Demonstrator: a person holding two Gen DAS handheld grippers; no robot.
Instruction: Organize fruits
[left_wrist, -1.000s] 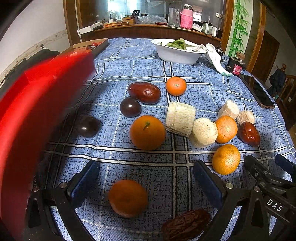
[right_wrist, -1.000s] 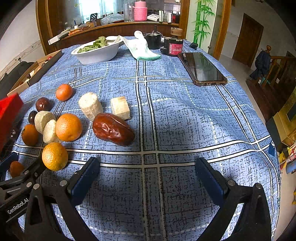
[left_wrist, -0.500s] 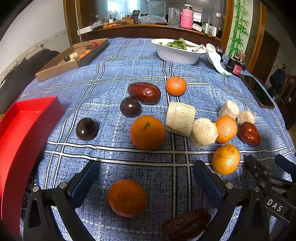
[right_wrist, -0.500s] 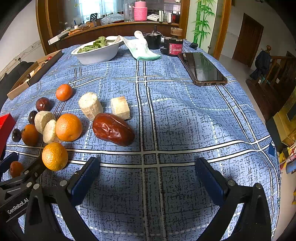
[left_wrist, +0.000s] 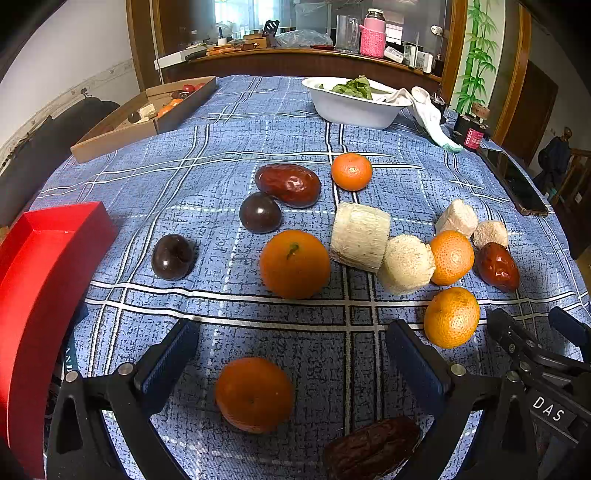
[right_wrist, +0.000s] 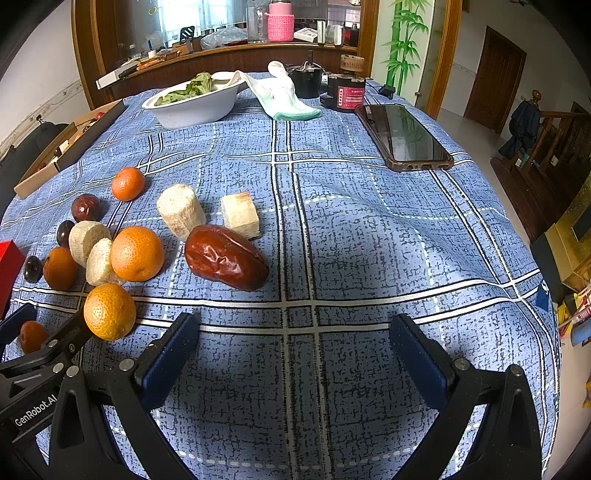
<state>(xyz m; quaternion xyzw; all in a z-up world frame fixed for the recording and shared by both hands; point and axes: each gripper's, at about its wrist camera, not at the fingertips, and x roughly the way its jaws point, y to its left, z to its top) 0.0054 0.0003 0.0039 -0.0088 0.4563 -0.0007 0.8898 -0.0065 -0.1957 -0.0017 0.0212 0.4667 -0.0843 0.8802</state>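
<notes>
Glossy red date (right_wrist: 225, 256), long axis running near-right to far-left

Both the left gripper (left_wrist: 291, 354) and the right gripper (right_wrist: 295, 350) are matte black angular frames with silver screws and dark blue finger pads (left_wrist: 166, 354), lettered "DAS" and "GenRobot.AI".

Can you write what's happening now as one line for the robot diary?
left gripper: open, above round orange tangerine | right gripper: open, empty | red plastic tray: left edge

White "DAS" lettering on black right gripper (left_wrist: 532, 325) body, left wrist view. White "GenRobot.AI" lettering on black left gripper (right_wrist: 22, 328) body, right wrist view. Red-labelled black canister (right_wrist: 346, 95): print unreadable.
</notes>
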